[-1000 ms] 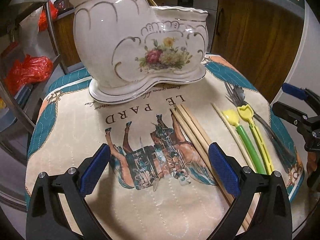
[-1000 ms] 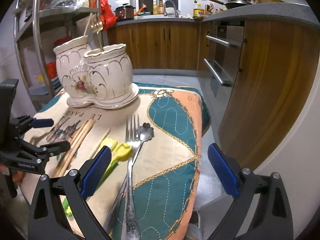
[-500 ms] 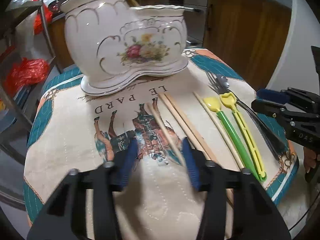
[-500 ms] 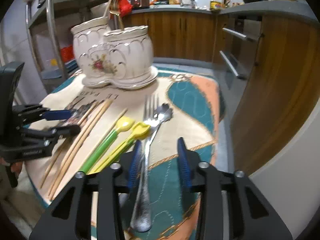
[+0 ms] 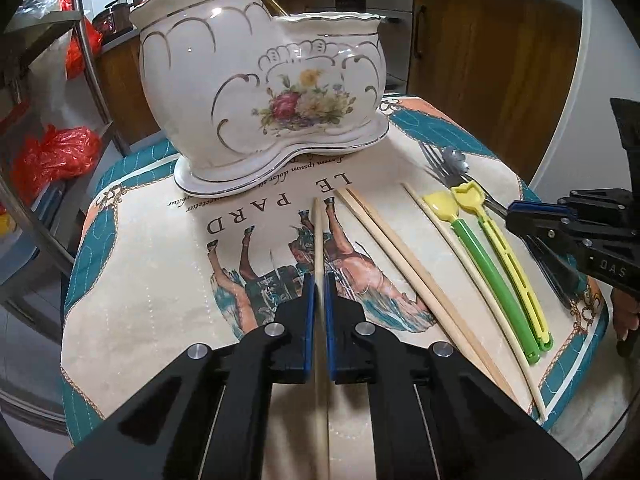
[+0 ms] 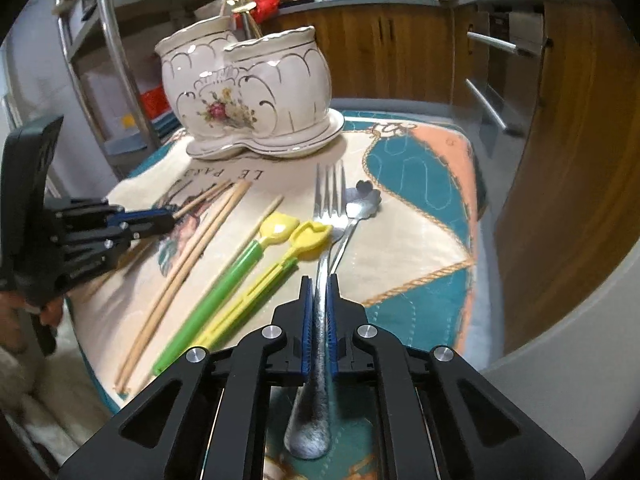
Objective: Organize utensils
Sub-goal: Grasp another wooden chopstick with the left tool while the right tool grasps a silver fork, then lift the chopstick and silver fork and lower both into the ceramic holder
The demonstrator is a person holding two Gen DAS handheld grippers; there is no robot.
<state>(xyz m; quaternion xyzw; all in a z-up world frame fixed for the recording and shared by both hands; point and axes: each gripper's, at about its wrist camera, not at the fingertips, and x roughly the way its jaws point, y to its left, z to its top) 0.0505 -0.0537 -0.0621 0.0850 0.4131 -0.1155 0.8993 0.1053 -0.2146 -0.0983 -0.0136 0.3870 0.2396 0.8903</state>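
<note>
A white floral ceramic utensil holder [image 5: 264, 92] with two compartments stands at the back of the mat; it also shows in the right wrist view [image 6: 248, 92]. My left gripper [image 5: 319, 280] is shut on a wooden chopstick [image 5: 318, 236]. My right gripper [image 6: 319, 284] is shut on the handle of a metal fork [image 6: 330, 200]. Two more chopsticks [image 5: 404, 264], a pale stick [image 5: 460, 248], a green-handled scoop [image 5: 476, 260], a yellow scoop [image 5: 504, 256] and a flower-shaped metal spoon [image 6: 362, 200] lie on the mat.
The patterned mat [image 5: 160, 280] covers a small table with edges close on all sides. A metal rack [image 5: 92, 60] with red bags [image 5: 56, 156] stands to the left. Wooden cabinets [image 6: 580, 160] stand behind and to the right.
Both grippers went from wide open to shut: the left closed on a chopstick, the right closed on the fork handle. Both cameras moved closer to the mat.
</note>
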